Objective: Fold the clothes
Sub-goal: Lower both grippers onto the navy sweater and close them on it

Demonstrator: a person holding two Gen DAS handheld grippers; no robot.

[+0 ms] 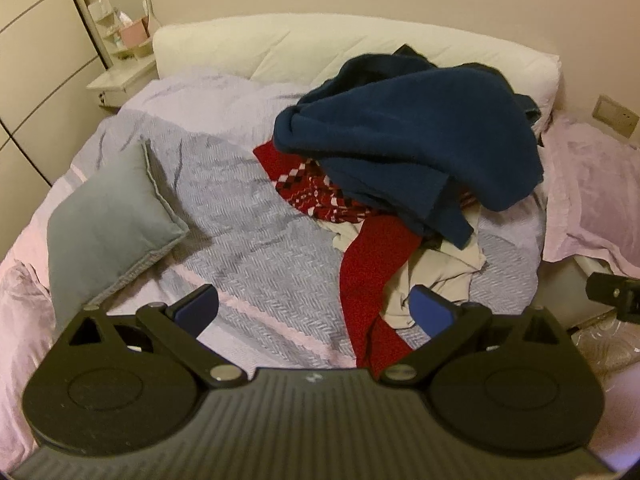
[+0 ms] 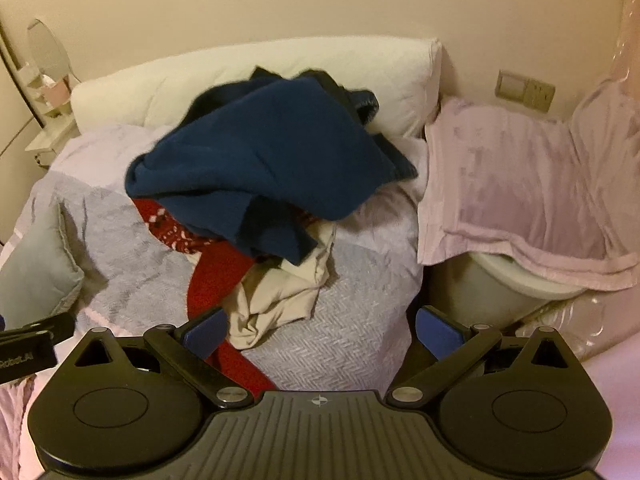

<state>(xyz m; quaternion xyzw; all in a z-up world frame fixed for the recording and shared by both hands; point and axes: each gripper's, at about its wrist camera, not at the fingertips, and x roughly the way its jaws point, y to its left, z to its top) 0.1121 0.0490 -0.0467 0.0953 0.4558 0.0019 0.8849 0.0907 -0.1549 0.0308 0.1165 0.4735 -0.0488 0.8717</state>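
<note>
A heap of clothes lies on the bed. On top is a dark blue fleece garment (image 1: 408, 140) (image 2: 260, 164). Under it show a red patterned sweater (image 1: 320, 192) (image 2: 172, 228), with a red sleeve (image 1: 368, 272) (image 2: 208, 280) trailing toward me, and a cream garment (image 1: 436, 276) (image 2: 280, 292). My left gripper (image 1: 314, 312) is open, held short of the heap, with nothing between its blue pads. My right gripper (image 2: 320, 330) is open too, just short of the cream garment. Each gripper's edge shows in the other view, the right gripper (image 1: 612, 296) and the left gripper (image 2: 28, 344).
The bed has a grey herringbone cover (image 1: 248, 216) and a white headboard cushion (image 1: 280, 44). A grey-green pillow (image 1: 108, 216) lies at the left. A pink pillowcase (image 2: 520, 192) drapes over a round bin (image 2: 520, 284) right of the bed. A nightstand with a mirror (image 1: 124, 52) stands back left.
</note>
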